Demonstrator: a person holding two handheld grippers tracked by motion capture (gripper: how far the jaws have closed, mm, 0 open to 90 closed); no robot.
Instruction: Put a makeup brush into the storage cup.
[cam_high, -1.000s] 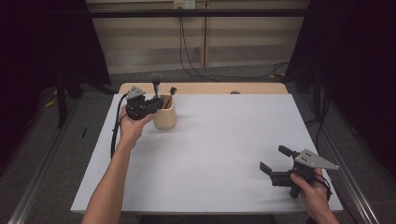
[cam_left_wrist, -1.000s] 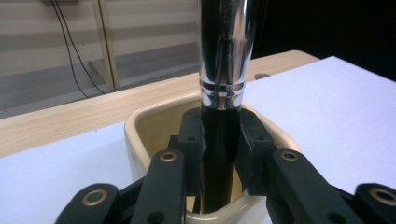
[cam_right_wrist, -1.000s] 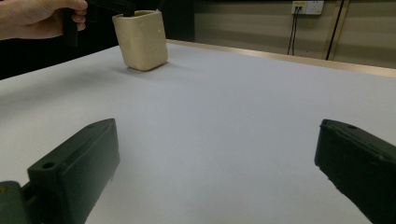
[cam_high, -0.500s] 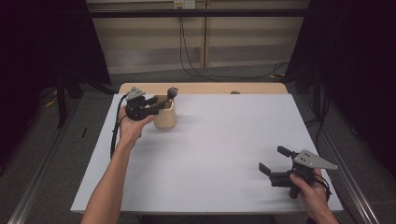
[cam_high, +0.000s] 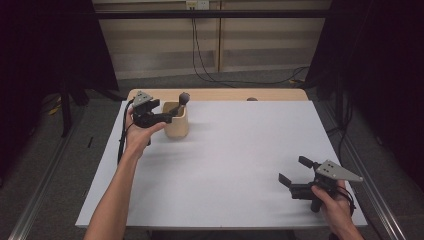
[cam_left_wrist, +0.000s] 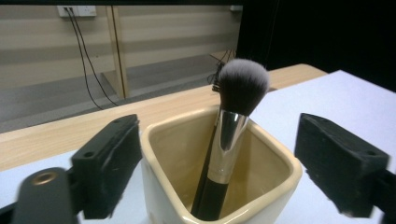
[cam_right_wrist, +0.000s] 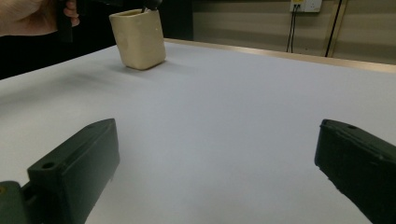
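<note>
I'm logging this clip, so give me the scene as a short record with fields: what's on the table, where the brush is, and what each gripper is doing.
surface: white table
holder: cream cup, far left of the table
brush: makeup brush standing in the cup, bristles up, leaning on the rim
left gripper: fingers just opened, astride the cup, brush released
right gripper: open, nothing between its fingers, near right corner

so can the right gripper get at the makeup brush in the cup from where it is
Probably yes, though not without a long move. The right gripper sits open at the near right of the white table, and bare tabletop lies between it and the cream cup. The left gripper crowds the makeup brush.
</note>
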